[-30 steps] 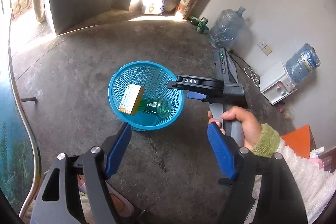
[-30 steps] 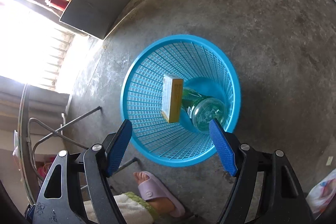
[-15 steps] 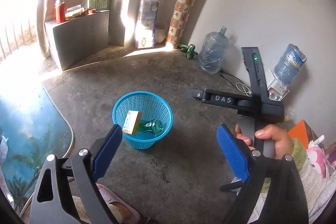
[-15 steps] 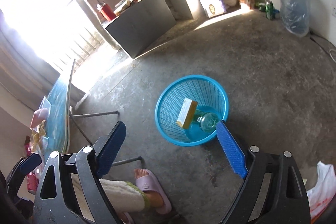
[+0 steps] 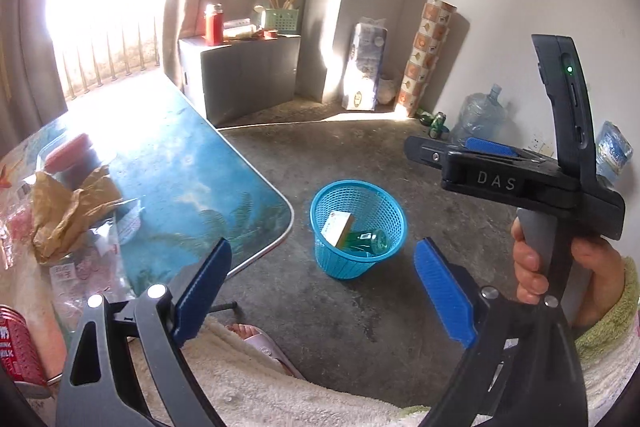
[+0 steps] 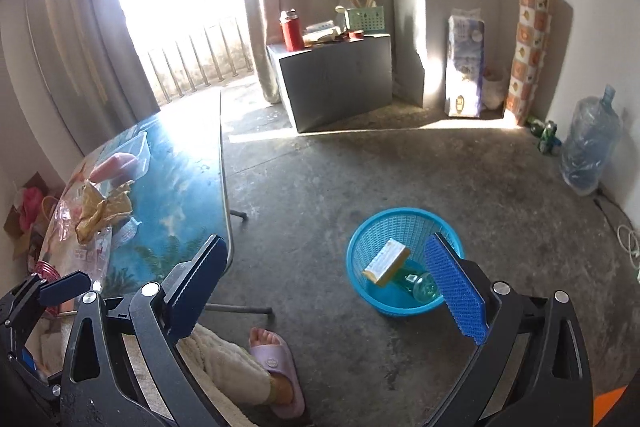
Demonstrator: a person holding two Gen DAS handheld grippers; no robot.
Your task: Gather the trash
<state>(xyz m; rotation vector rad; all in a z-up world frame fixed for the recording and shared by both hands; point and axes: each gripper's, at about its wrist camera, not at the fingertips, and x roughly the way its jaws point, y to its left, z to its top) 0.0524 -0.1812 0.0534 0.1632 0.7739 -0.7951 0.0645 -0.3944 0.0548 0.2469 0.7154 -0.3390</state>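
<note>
We hold both grippers above the floor, angled down toward the basket. The left gripper has its jaws wide apart with nothing between the blue pads; they have just been opening. The right gripper is likewise spread wide and empty, its jaws also having just been opening. In the left view we see the right gripper from the side, gripped by a hand in a green-cuffed fleecy sleeve.

The basket, blue mesh, stands upright on the concrete floor, near the rounded corner of the table but apart from it. Inside it lie a small box, tilted against the wall, and a green bottle on its side at the bottom, touching the box.

On the table, toward its near end, we see crumpled brown paper on clear plastic wrappers, a red can at the edge, and a clear tray further back.

A foot in a pink slipper rests on the floor below the right gripper. Against the far wall stand a grey cabinet and a water jug.
</note>
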